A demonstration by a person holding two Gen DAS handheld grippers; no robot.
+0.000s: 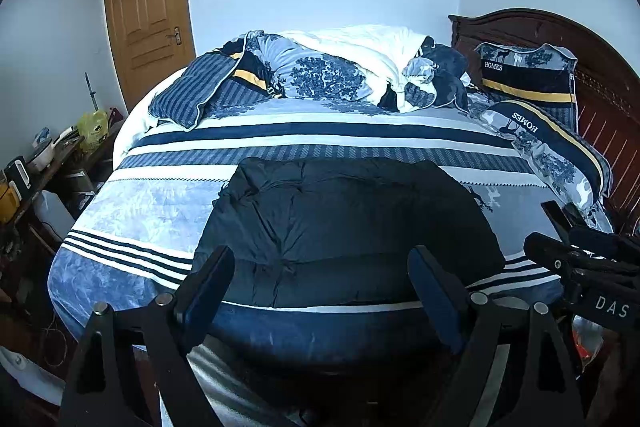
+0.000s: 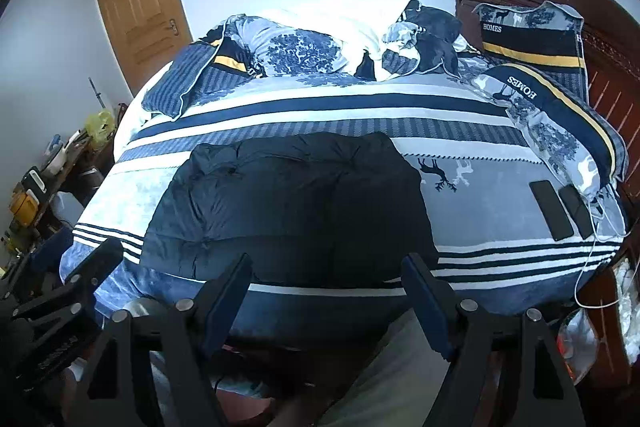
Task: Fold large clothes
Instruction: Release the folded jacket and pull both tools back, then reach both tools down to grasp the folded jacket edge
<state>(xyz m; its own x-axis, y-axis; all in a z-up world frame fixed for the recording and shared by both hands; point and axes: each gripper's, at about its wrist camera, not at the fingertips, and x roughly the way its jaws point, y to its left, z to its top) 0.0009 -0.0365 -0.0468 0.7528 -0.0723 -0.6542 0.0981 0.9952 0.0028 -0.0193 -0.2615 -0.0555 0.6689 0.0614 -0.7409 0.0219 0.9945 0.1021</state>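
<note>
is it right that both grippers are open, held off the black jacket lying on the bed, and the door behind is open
Not quite: the door is shut, as the left wrist view shows. Both the left gripper and right gripper are open, held off the black jacket on the bed.

A black quilted puffer jacket (image 1: 344, 227) lies flat, folded into a rough rectangle with puffy stitched panels and creases across its top. It rests straight ahead of the left gripper (image 1: 324, 287), just beyond its spread fingertips, which stand apart from the cloth. From the right gripper (image 2: 326, 291) the same jacket (image 2: 288, 203) sits ahead and slightly to the left, its near edge just past the open fingers.
</note>
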